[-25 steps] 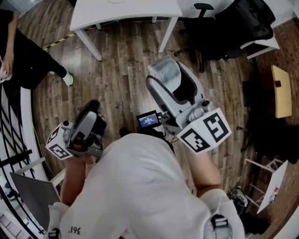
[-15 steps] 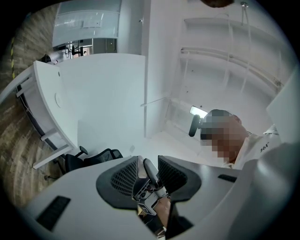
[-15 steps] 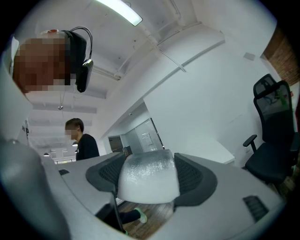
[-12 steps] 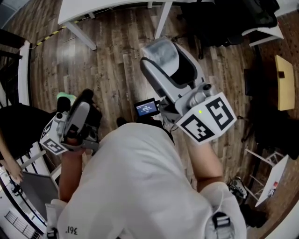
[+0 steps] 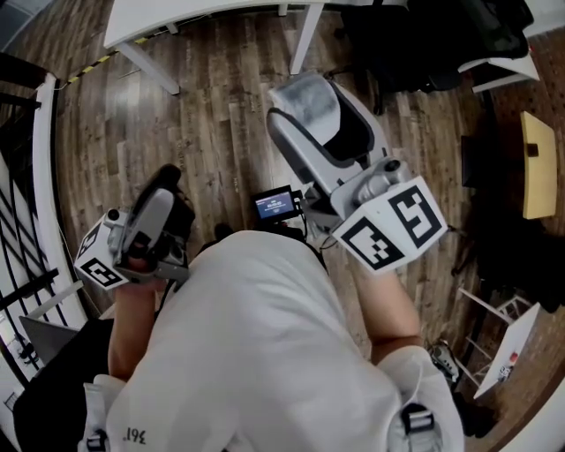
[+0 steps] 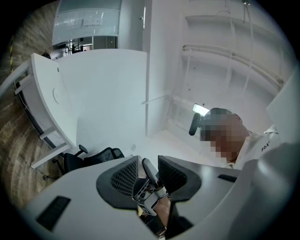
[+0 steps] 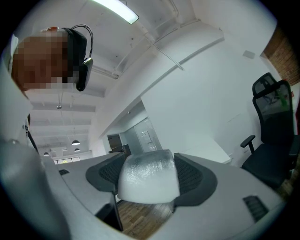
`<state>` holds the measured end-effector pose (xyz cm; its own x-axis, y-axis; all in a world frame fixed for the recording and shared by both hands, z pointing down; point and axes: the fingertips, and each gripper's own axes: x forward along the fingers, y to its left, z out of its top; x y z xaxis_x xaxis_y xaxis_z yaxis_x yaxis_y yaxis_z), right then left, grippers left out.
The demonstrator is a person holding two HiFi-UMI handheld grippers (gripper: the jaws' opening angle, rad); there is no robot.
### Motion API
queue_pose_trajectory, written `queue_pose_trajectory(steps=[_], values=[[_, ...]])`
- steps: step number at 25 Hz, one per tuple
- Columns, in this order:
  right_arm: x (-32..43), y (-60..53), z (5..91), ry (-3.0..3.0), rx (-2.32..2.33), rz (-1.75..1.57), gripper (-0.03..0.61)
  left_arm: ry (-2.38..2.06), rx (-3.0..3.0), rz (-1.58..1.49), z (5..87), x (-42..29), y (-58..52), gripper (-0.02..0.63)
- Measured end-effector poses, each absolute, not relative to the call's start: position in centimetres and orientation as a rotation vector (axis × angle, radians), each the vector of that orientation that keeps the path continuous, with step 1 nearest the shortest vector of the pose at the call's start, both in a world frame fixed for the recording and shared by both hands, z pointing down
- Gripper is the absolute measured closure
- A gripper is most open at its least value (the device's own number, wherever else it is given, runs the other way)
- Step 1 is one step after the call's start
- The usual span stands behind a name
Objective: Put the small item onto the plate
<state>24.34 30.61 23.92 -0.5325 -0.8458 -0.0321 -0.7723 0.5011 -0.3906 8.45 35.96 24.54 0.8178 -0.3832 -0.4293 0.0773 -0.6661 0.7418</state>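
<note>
You are in an office. A long white desk on slanted white legs stands on a brown wood-plank floor, with a black mesh-backed swivel chair with armrests near it. A long strip light runs along the white ceiling. Farther back, round pendant lamps hang near a glass-fronted partition.
</note>
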Motion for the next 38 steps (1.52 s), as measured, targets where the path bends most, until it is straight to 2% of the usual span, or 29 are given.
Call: queue_pose_trajectory(steps=[28, 38], values=[[26.2, 26.9, 25.4, 2.58, -1.33, -0.53, 0.258, -0.284, 2.187, -0.725, 25.5, 10.8, 33.0, 0.495], [23.5, 24.9, 25.8, 2.609, -1.333, -0.542, 0.258, -0.294, 2.163, -0.744, 25.8, 8.4, 30.9, 0.495]])
